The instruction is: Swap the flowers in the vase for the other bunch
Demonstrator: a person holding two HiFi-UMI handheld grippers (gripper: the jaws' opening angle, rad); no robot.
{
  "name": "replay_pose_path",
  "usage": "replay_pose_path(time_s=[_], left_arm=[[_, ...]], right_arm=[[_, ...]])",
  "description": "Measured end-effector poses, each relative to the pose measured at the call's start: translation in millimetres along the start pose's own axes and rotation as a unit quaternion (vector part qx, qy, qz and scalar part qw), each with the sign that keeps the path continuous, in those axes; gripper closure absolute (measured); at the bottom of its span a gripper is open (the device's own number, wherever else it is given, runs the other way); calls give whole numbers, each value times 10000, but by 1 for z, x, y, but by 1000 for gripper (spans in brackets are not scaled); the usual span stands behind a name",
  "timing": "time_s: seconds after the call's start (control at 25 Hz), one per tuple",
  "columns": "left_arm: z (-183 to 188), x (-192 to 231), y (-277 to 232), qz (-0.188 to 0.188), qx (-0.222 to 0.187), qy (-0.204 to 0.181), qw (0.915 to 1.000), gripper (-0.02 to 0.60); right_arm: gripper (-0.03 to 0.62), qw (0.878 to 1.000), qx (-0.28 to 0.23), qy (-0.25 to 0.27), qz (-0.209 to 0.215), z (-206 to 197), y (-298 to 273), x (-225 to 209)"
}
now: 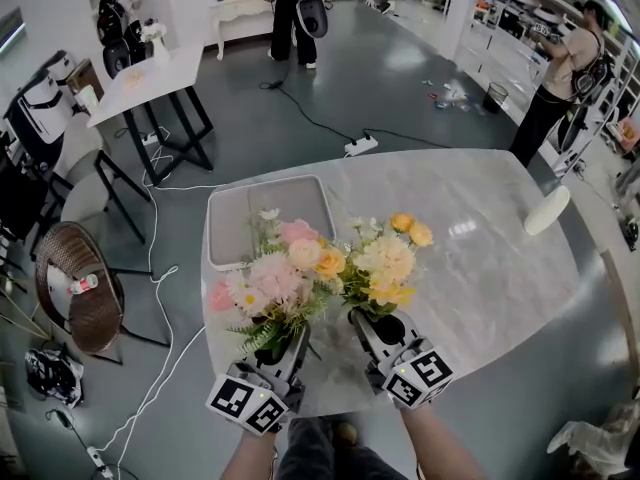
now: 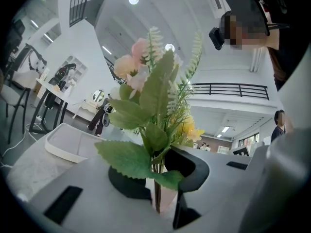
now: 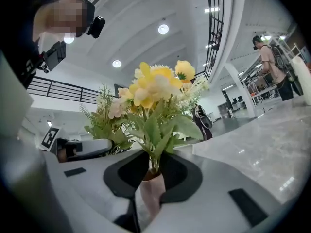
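Note:
My left gripper (image 1: 290,343) (image 2: 163,188) is shut on the pale sleeve round the stems of the pink bunch (image 1: 275,278) (image 2: 155,96), which stands upright. Right beside it, my right gripper (image 1: 385,328) (image 3: 153,183) is shut on the pinkish sleeve of the yellow bunch (image 1: 385,263) (image 3: 155,89), also upright. Both are over the near edge of the marble table (image 1: 480,248), with the blooms touching side by side. A tall white vase (image 1: 547,210) (image 3: 303,76) stands at the table's far right with no flowers showing in it.
A grey tray (image 1: 265,218) (image 2: 73,140) lies on the table's far left corner. A wicker chair (image 1: 80,288) and white cables (image 1: 155,268) are on the floor to the left. People stand far back (image 1: 295,13) and at the right (image 1: 560,78).

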State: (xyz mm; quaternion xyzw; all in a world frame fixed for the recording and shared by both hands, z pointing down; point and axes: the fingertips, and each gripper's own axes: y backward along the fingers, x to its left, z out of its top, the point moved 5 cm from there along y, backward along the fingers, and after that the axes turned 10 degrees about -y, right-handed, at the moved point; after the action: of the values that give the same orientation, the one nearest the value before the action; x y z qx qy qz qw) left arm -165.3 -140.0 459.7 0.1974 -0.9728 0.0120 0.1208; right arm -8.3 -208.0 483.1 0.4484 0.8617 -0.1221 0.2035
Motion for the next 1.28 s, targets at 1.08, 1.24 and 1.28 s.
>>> replay_pose_path(time_s=[1.08,1.24,1.28], left_arm=[[27,-17,7,119,-325,-108,9993,492],[28,-17,7,157,-329,-121,9993,492],[29,-18,7,175,-340,-98,9992,492]], right_arm=[[525,9912,-1309,-83,183,82,19,13],[525,9908,-1342,-20,185,88,21,15],[525,9907,-1345,-10,182,90,22,15]])
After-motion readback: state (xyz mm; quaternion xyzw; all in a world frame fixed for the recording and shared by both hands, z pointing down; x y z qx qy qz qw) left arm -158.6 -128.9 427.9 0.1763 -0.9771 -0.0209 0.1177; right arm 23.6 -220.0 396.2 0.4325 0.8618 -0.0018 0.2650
